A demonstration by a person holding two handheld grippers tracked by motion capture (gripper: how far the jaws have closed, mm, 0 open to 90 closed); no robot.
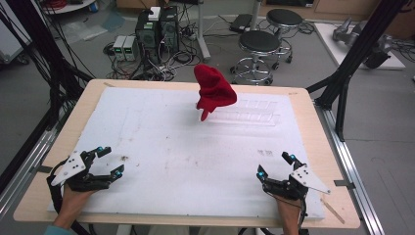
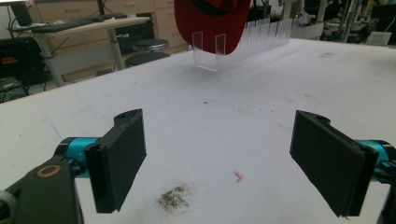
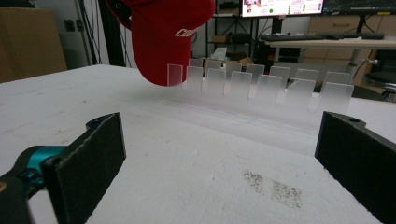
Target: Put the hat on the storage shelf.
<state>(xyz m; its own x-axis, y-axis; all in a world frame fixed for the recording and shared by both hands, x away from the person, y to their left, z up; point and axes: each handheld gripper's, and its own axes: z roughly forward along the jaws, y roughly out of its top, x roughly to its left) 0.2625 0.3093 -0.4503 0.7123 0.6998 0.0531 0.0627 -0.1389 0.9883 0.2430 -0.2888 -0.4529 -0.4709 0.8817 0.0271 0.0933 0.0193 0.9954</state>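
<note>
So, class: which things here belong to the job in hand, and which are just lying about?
Job:
red cap
clear slotted rack
left tool, open
right tool, open

Lying about:
black stools
computer towers
tangled cables

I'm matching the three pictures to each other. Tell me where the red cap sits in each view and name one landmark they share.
High view: the red cap stands upright above the middle, at the left end of the clear slotted rack.
Left gripper view: at the top edge, middle, cut off by the frame, behind the rack's near tabs.
Right gripper view: top, left of middle, behind the rack's leftmost tabs.
Shared landmark: the clear slotted rack.
</note>
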